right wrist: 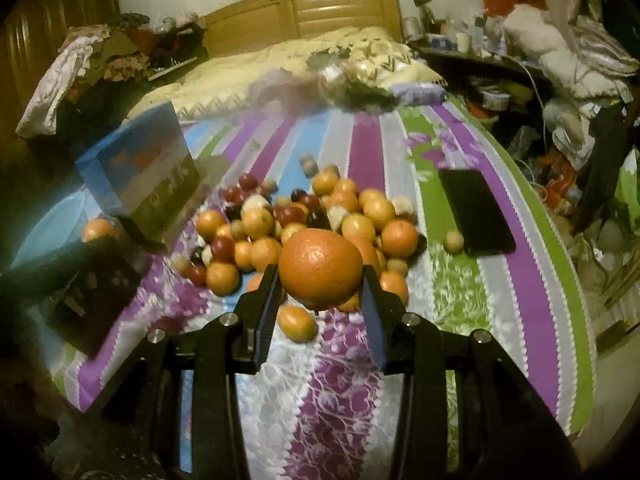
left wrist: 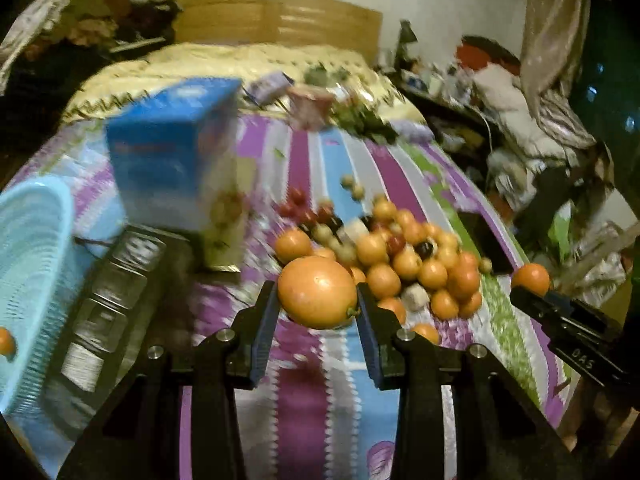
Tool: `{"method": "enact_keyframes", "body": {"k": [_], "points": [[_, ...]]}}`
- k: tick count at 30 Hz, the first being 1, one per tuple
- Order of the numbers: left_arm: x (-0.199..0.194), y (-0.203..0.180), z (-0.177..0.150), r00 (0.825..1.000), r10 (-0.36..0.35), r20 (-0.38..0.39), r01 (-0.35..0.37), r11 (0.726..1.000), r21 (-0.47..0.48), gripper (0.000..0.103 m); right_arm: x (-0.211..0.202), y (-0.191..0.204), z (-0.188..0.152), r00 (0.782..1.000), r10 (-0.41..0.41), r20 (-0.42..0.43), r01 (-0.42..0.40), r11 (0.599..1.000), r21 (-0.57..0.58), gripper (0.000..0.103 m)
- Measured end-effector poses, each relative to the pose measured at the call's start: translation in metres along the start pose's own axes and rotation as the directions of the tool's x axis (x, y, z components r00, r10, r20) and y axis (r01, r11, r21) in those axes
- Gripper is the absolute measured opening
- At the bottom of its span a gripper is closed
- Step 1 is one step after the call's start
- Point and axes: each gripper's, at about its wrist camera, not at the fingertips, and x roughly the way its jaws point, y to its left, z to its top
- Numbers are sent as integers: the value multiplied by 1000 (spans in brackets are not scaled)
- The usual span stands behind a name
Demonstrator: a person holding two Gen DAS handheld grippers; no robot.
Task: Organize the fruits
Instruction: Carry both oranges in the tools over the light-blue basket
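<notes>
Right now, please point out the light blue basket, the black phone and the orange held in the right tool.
light blue basket point(left wrist: 28, 264): left wrist view, ribbed wall.
black phone point(right wrist: 476, 210): right wrist view, screen middle.
orange point(right wrist: 320, 268): right wrist view, front peel, in the right tool point(right wrist: 320, 280).

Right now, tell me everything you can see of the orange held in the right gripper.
The orange is large, round and deep orange, with a pebbled, slightly glossy rind and a dark spot on its underside. It sits clamped in the right gripper, one blue-padded finger pressing each side. It looks lifted above the striped bedspread, in front of the fruit pile. It looks whole and unpeeled. Only the finger pads appear to touch it.
</notes>
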Motion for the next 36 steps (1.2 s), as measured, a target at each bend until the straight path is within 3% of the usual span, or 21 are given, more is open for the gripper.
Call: {"method": "enact_keyframes", "body": {"k": [18, 27, 36], "points": [[-77, 63, 41, 986, 111, 125, -98, 990, -104, 39, -16, 77, 62, 994, 86, 69, -78, 990, -114, 40], [-111, 119, 48, 966, 206, 155, -176, 966, -188, 39, -13, 158, 85, 978, 202, 45, -187, 958, -219, 40], [-143, 192, 42, 940, 302, 158, -247, 923, -297, 39, 0, 241, 90, 957, 290, -22, -281, 899, -335, 40]]}}
